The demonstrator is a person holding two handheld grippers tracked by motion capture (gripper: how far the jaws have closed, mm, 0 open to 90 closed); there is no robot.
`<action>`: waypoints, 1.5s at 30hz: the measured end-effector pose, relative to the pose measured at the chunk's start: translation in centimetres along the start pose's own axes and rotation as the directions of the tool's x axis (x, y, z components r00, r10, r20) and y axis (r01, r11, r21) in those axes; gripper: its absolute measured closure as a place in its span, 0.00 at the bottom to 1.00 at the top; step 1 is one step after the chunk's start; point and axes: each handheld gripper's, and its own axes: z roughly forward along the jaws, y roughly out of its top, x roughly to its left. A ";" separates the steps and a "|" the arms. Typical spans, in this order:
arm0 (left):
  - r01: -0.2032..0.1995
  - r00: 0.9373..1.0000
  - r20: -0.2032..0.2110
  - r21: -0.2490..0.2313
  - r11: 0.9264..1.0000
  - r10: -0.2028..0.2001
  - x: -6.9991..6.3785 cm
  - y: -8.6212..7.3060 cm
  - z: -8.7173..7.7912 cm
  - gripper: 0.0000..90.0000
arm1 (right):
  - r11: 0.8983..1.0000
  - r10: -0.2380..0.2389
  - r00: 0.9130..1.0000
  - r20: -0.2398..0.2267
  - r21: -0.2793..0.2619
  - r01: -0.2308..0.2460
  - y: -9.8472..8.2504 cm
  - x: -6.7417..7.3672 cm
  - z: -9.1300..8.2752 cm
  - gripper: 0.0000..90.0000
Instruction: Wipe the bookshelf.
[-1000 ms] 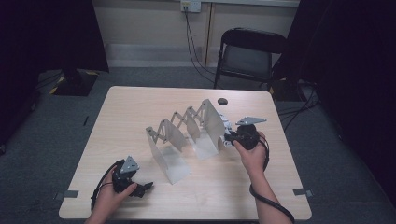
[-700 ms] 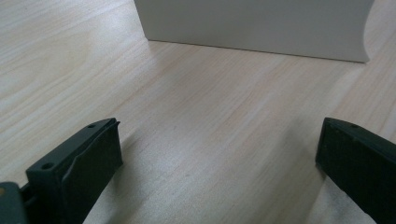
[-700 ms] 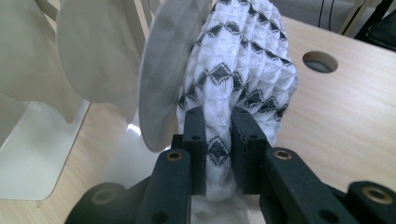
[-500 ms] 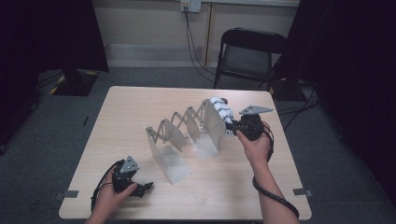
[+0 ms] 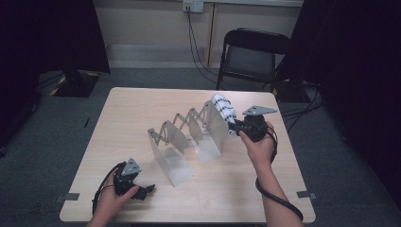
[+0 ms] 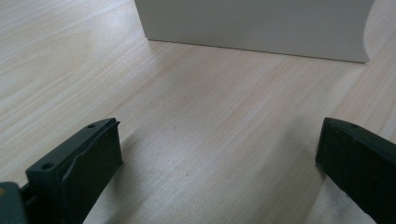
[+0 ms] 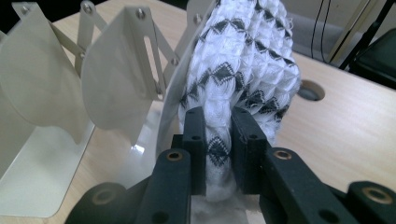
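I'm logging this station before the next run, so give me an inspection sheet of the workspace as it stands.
Surface: pale wooden table, with a round hole near its far right corner.
Job's things: white expanding rack stands mid-table; a black-and-white patterned cloth, rolled up, is held at the rack's far end plate.
Clutter: nothing seen.
Grippers: right gripper has its jaws shut on the cloth; left gripper rests low on the near left of the table, jaws open with nothing between them.
Cables: one trails from each gripper; more run down the wall and across the floor.
Surroundings: black folding chair behind the table, grey carpet, dark curtains either side.
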 end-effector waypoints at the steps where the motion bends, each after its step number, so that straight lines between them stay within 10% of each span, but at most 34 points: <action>1: 0.000 1.000 0.000 0.000 1.000 0.000 0.0 0.0 0.0 0.00 | 1.000 0.004 1.000 -0.001 0.009 -0.004 -0.3 0.0 0.3 0.86; 17: 0.000 1.000 0.000 0.000 1.000 0.000 0.0 0.0 0.0 0.00 | 0.989 0.037 0.999 -0.017 0.144 -0.034 -5.8 -0.4 5.2 0.86; 25: 0.000 1.000 0.000 0.000 1.000 0.000 0.0 0.0 0.0 0.00 | 0.977 -0.028 0.999 -0.021 0.213 0.032 -6.7 -0.1 6.8 0.85; 45: 0.003 1.000 0.001 -0.001 1.000 -0.003 0.0 0.0 0.0 0.00 | 0.977 -0.034 0.997 -0.066 0.207 0.047 -9.5 0.7 4.3 0.85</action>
